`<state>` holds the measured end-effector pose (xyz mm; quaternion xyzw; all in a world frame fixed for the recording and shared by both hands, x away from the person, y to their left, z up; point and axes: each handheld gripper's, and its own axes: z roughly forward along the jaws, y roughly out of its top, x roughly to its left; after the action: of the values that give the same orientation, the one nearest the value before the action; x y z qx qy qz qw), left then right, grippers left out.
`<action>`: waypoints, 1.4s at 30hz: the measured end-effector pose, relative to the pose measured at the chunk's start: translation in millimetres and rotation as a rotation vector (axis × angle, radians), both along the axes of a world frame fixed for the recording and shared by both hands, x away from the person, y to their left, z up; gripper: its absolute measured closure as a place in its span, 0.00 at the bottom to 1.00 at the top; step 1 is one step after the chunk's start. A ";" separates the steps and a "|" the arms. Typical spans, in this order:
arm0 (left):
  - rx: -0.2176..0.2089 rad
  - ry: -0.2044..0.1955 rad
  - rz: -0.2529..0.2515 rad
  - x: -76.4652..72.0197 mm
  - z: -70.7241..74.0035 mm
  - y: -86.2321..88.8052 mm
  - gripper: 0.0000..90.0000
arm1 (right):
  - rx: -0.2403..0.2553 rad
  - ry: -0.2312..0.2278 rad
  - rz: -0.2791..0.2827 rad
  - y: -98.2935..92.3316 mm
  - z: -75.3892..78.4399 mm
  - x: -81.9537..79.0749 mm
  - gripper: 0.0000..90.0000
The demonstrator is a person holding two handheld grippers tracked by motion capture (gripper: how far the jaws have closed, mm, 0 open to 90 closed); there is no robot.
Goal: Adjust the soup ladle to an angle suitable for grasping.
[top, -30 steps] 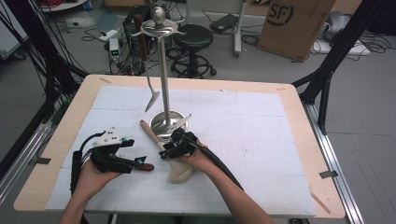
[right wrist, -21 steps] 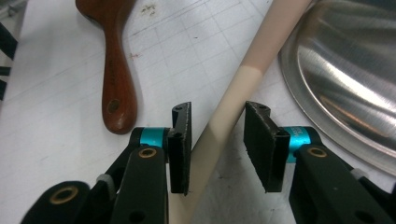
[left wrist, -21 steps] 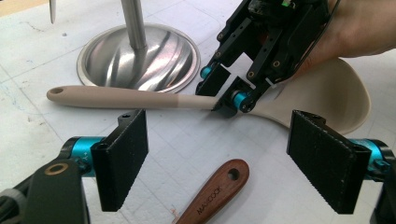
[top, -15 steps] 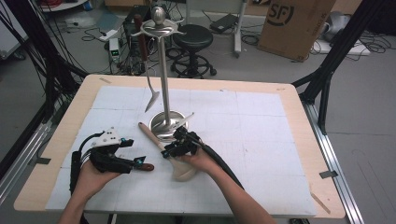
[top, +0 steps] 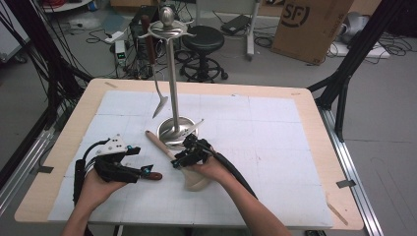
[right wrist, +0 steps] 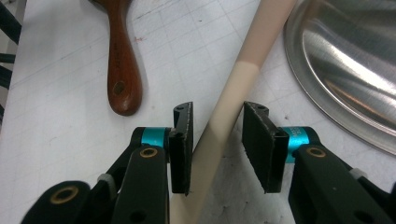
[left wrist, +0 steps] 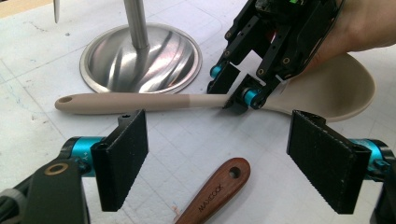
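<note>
A beige spoon (top: 196, 181) lies on the white mat, its handle (right wrist: 243, 74) running toward the steel stand base (top: 169, 132). My right gripper (top: 184, 156) points down over that handle. Its jaws have just been opening and straddle the handle (left wrist: 140, 101), with a small gap at each pad, so it is open (right wrist: 217, 112). My left gripper (top: 140, 172) rests low at the left, jaws wide open (left wrist: 220, 116). A brown wooden handle (left wrist: 215, 191) marked MAXCOOK lies on the mat between them, untouched. That wooden handle (right wrist: 123, 70) lies left of the beige one.
The stand's steel pole rises from the round base (left wrist: 140, 60) to hooks at the top, where a steel turner (top: 158, 105) hangs on the left side. The base rim (right wrist: 355, 60) lies just right of my right gripper. The mat's right half is bare.
</note>
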<state>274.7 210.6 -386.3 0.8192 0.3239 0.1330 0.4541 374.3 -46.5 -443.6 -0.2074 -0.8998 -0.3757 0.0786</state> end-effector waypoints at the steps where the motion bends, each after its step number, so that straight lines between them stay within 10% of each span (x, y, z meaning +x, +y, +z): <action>1: 0.001 0.000 0.000 0.1 -0.1 -0.1 0.24 | 0.000 0.001 -0.002 0.1 0.1 -0.1 0.71; 42: 0.005 -0.004 0.033 0.3 -0.9 3.8 0.24 | -0.028 0.031 0.012 -6.2 5.8 -2.9 0.79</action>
<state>275.0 214.3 -387.2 0.8146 0.3362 0.1431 0.4505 371.5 -52.7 -437.8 -0.2091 -0.9049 -0.3592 0.0918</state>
